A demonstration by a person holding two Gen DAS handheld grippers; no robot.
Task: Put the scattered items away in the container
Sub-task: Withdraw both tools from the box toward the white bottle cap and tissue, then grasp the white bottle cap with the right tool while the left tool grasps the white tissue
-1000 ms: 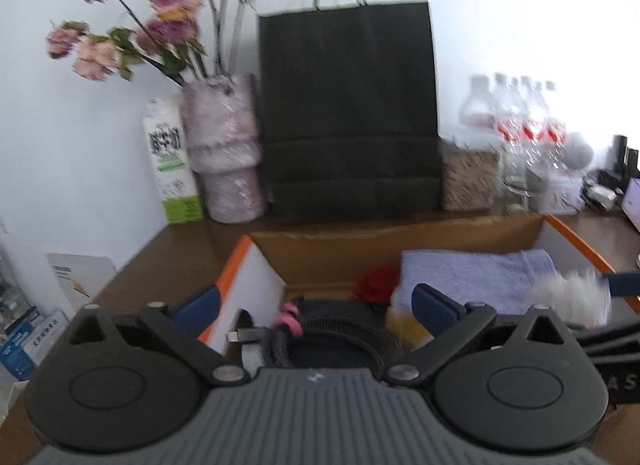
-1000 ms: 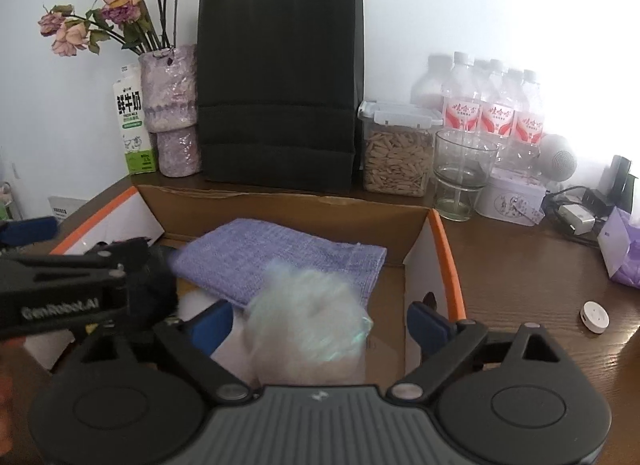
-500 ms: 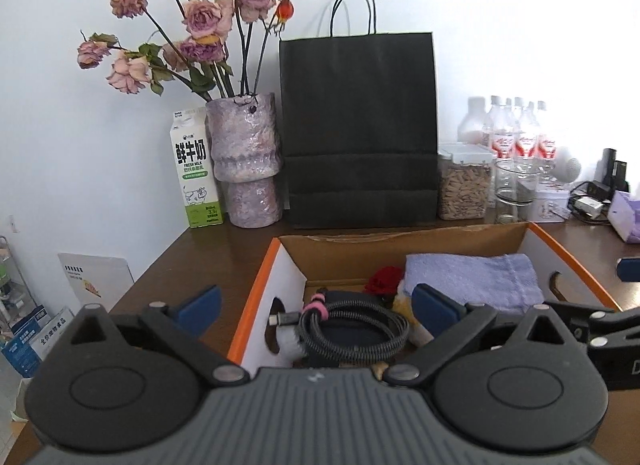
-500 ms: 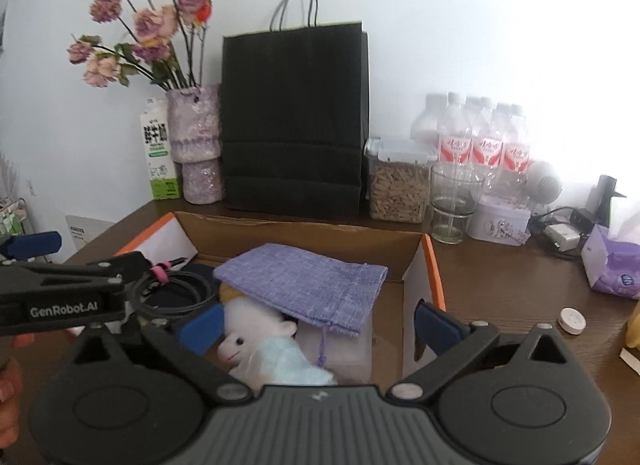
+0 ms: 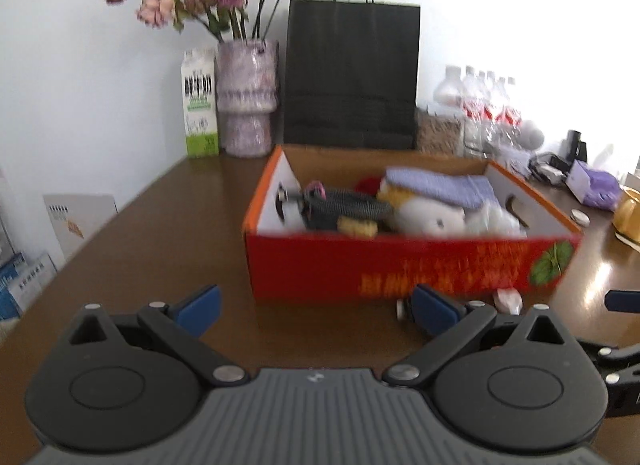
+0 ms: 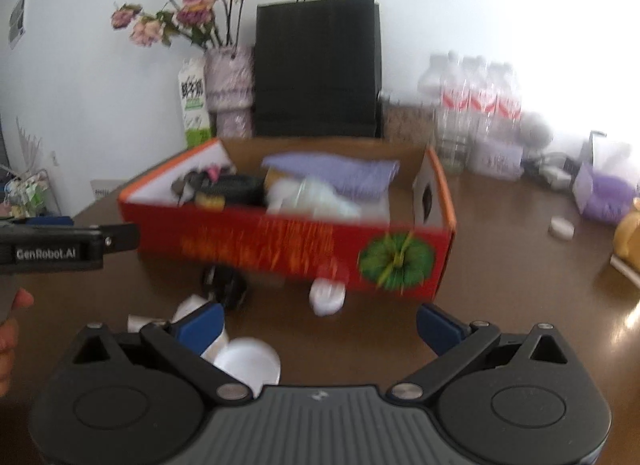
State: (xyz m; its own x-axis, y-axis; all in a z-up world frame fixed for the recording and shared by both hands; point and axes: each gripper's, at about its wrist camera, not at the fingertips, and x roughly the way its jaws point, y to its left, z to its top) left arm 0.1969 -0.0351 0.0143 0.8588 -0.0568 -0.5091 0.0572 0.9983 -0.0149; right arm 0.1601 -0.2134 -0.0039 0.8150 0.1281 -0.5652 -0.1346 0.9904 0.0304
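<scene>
Both pairs of jaws are standing wide apart and gripping nothing: the left gripper is hovering over bare brown table just in front of the red box, and the right gripper is hanging over the near table with a white cup lying just beside its left finger. Just beyond, a dark round item and a small white item are lying on the table against the box's near wall. The box is sitting mid-table and is holding a coiled black cable with a pink tie at its left, a yellow piece near the front wall, a white plush toy in the middle, something red behind it, and a purple cloth draped across the far right. Half a second ago both grippers were poised right over the open box, looking down into it; now they are sitting back on the near side, so the printed red front wall is showing. The cable, plush and cloth are lying where they were.
</scene>
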